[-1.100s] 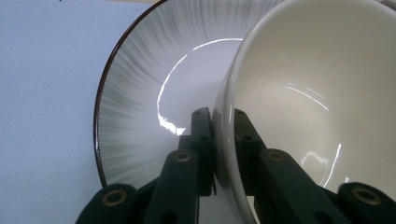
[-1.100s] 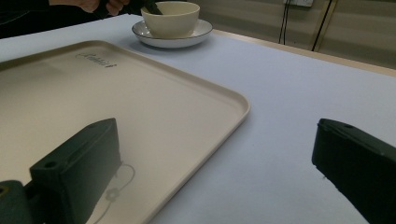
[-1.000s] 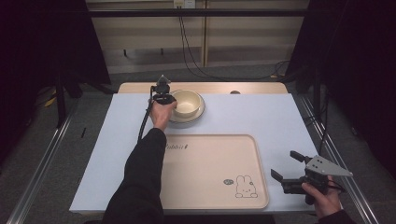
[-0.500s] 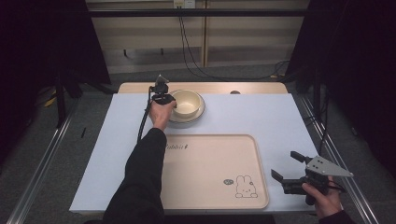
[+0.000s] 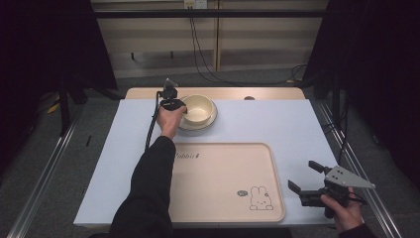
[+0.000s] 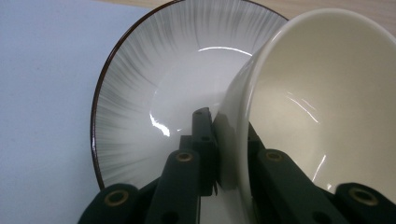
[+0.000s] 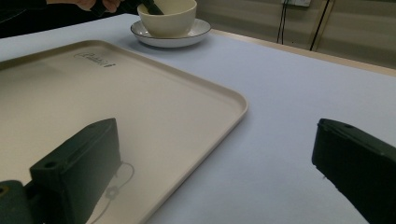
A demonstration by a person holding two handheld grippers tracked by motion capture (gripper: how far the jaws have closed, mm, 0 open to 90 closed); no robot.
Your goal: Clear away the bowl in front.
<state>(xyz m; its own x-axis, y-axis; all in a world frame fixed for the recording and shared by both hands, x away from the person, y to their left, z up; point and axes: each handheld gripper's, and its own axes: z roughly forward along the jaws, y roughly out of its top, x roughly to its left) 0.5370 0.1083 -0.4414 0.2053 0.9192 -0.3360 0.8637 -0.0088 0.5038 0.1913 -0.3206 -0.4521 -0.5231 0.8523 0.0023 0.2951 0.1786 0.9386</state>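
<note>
Bowl [image 5: 198, 108], cream and single, sits on one dark-rimmed plate [image 5: 212, 120] at the table's [image 5: 277, 124] twelve o'clock side, close to the far edge. One left gripper [image 6: 229, 154] is clamped on the bowl's wall, one jaw inside, one outside over the plate. One tray [image 5: 223, 178] lies toward six o'clock, bare, with open cloth around it. At four o'clock, off the tray's right edge near the table corner, the right gripper [image 5: 304, 177] hangs with jaws wide apart.
</note>
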